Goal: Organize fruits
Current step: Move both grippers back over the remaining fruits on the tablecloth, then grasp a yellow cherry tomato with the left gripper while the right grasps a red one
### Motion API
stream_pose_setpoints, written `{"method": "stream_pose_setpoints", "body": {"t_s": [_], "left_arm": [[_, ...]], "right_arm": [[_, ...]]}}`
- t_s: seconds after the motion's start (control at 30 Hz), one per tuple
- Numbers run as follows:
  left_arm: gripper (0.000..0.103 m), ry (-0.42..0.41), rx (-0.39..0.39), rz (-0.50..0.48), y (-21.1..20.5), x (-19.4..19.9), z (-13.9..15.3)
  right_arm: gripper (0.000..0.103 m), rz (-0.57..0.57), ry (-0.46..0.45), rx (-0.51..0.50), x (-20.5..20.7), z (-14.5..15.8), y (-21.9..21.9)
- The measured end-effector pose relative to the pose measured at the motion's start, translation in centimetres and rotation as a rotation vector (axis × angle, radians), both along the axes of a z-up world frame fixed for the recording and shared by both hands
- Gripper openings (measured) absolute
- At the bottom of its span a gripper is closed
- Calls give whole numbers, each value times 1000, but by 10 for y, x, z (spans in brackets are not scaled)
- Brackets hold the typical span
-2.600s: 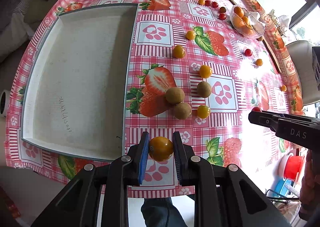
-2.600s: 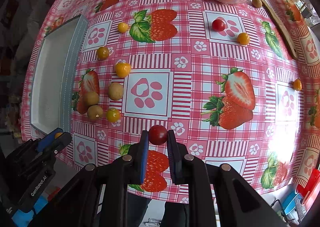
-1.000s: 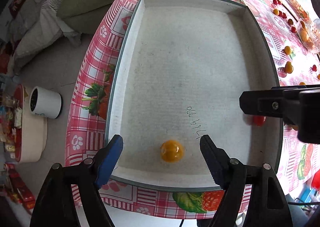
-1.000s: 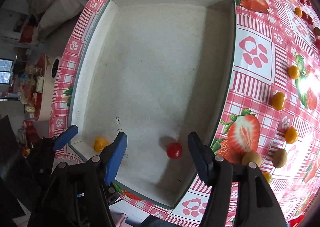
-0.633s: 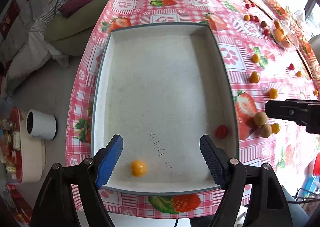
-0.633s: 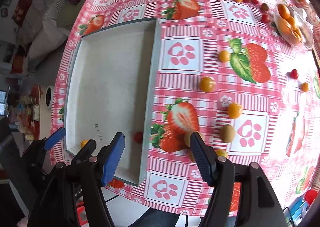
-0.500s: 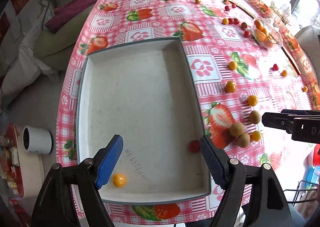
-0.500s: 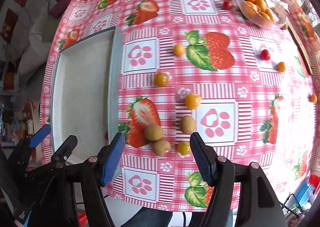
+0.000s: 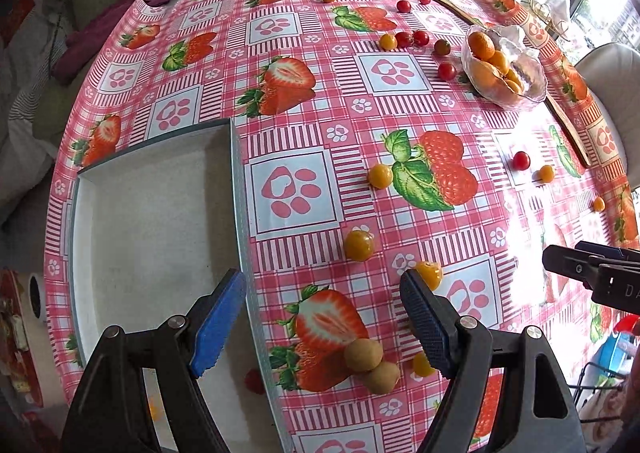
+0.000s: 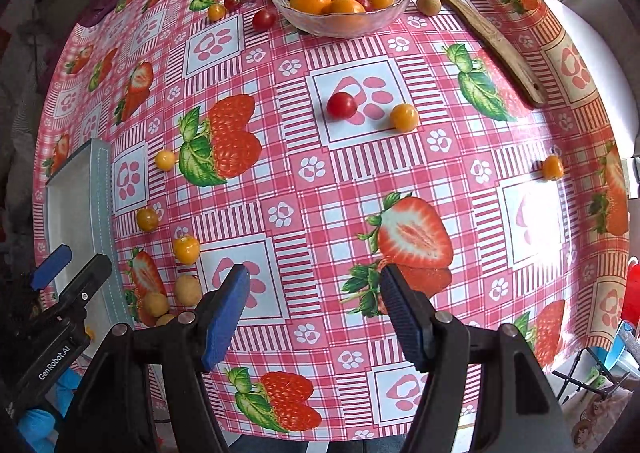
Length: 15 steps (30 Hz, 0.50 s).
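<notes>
the white tray point(image 9: 152, 213) sits at the table's point(image 9: 360, 141) left edge, a red tomato point(image 9: 254, 381) and a yellow fruit point(image 9: 154, 411) inside, low beside the left tool point(image 9: 322, 313). that tool points steeply down over the tray's right rim, jaws wide, empty. right of it, the right tool point(image 10: 312, 309) hangs over bare cloth, wide, empty; loose fruits lie scattered beyond.

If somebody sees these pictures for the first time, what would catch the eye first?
Probably the loud pink tablecloth with printed strawberries and paw prints, dotted with small loose fruits. Next, the glass bowl of oranges at the far side, and the white tray at the left edge, beside the open left gripper.
</notes>
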<state>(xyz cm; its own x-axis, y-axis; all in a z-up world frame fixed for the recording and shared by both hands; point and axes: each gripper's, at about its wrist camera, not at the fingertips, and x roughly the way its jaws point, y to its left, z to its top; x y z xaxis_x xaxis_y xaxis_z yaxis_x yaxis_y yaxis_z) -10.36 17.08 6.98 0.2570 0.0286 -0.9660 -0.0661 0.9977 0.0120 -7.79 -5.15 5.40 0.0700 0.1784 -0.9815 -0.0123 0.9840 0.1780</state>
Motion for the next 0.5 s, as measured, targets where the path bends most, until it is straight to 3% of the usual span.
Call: {"method": "stream_pose_setpoints", "body": {"t_s": [0.5], "left_arm": [[80,84,-13,106,-1,28,-45]], "right_arm": [[70,257,-117,-139,87,-20,15]]}}
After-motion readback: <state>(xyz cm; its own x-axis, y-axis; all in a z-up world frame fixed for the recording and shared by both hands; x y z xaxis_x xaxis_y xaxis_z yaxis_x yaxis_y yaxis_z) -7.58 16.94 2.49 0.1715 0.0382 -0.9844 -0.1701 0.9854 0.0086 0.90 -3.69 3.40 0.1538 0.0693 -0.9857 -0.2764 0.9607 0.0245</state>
